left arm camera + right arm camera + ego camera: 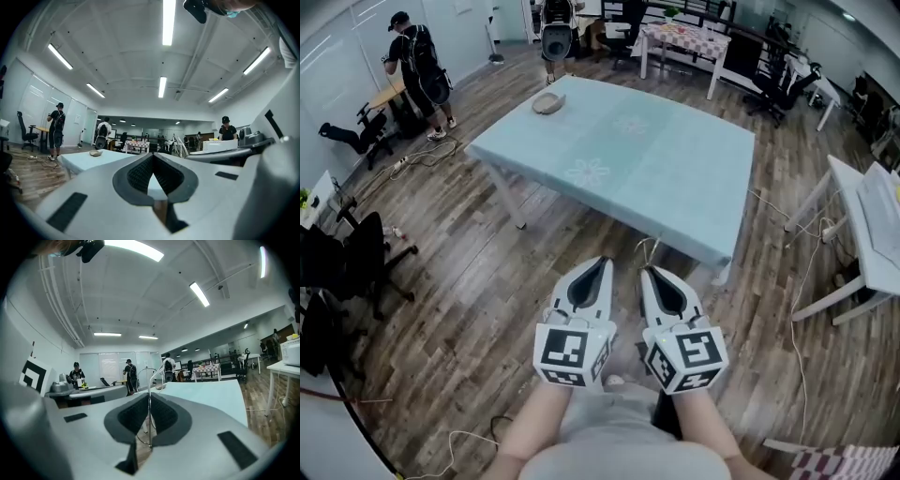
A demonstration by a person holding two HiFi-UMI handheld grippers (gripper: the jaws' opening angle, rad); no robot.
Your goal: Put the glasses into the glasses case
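Note:
The glasses are thin wire-framed ones, and my right gripper is shut on them, held in front of my body short of the table. In the right gripper view the metal frame rises from between the closed pads of the right gripper. My left gripper sits beside it, shut with nothing between its jaws. The beige glasses case lies at the far left corner of the light blue table. The left gripper view shows the case far ahead of the left gripper.
The table's near edge is just ahead of both grippers. A person stands at the far left, another stands behind the table. Black office chairs are at the left, white desks at the right, and cables lie on the wooden floor.

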